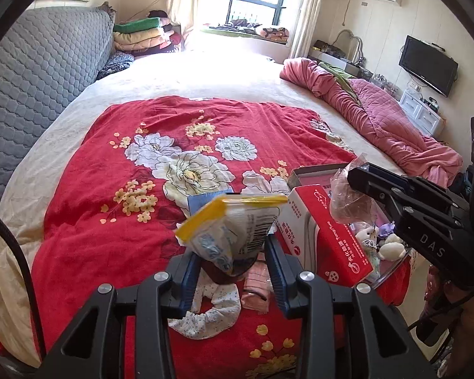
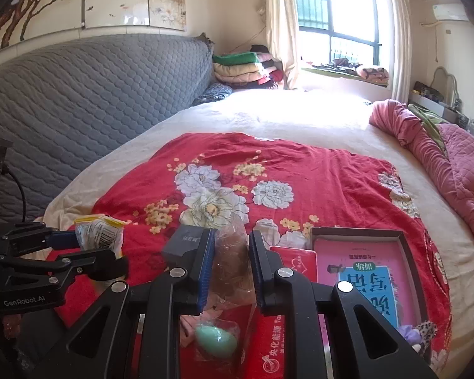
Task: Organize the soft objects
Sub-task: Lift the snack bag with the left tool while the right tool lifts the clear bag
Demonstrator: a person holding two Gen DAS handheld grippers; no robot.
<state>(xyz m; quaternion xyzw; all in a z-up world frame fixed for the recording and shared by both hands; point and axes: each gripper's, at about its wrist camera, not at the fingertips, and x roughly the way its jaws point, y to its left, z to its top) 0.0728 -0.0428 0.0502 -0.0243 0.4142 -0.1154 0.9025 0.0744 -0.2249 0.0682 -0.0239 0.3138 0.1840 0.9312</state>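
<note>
My left gripper (image 1: 232,252) is shut on a crinkled white and blue plastic packet (image 1: 237,221) with a yellow edge and a barcode, held up above the bed. The right wrist view shows the same packet (image 2: 99,233) at the left gripper's (image 2: 75,243) tips on the left. My right gripper (image 2: 230,240) is shut on a clear plastic bag (image 2: 230,262) with brown contents. That bag (image 1: 350,202) hangs from the right gripper (image 1: 357,177) over the boxes in the left wrist view. Both grippers have blue pads.
A red floral cover (image 1: 136,164) lies across the bed. On it lie a white floral cloth (image 1: 211,309), a pink cloth (image 1: 256,290), a red and white box (image 1: 328,237), a small plush bear (image 1: 368,237), an open box (image 2: 407,246) holding a pink book, and a bagged green egg shape (image 2: 216,339). A pink quilt (image 1: 379,113) is bunched at the right.
</note>
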